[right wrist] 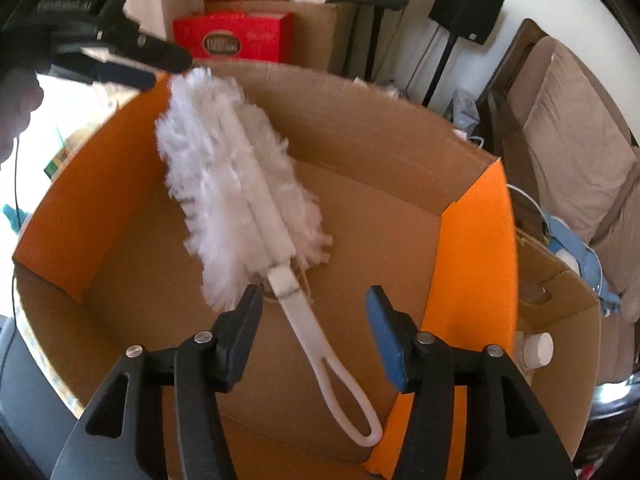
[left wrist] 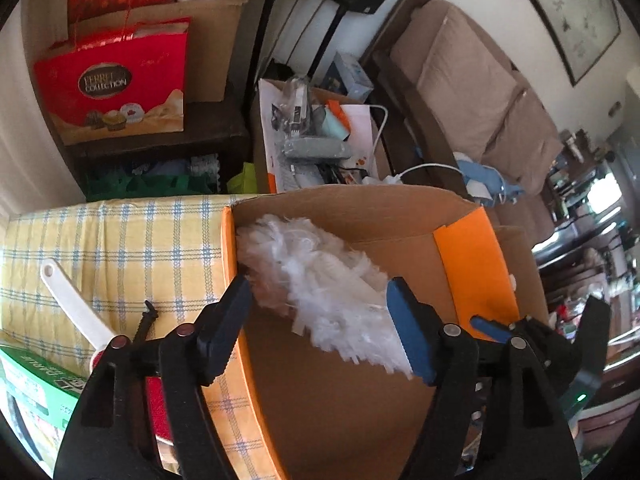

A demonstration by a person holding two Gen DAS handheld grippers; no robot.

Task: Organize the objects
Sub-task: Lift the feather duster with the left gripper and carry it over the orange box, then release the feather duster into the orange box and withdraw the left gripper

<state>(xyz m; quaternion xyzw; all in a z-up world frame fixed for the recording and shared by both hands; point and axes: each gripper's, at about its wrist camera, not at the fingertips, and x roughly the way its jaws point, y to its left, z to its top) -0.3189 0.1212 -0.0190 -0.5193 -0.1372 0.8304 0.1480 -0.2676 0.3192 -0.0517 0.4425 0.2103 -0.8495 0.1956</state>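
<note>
Now: duster lying inside cardboard box, both tools apart and empty.
Left gripper at lower centre, straddling box's orange wall; right gripper lower centre over white handle, touching nothing. Probably just dropped there for storage; lint roller at lower left on checked cloth, likely next.

Fluffy white fibre duster with a smooth plastic handle; matt corrugated cardboard box with orange flaps; woven checked cloth.
</note>
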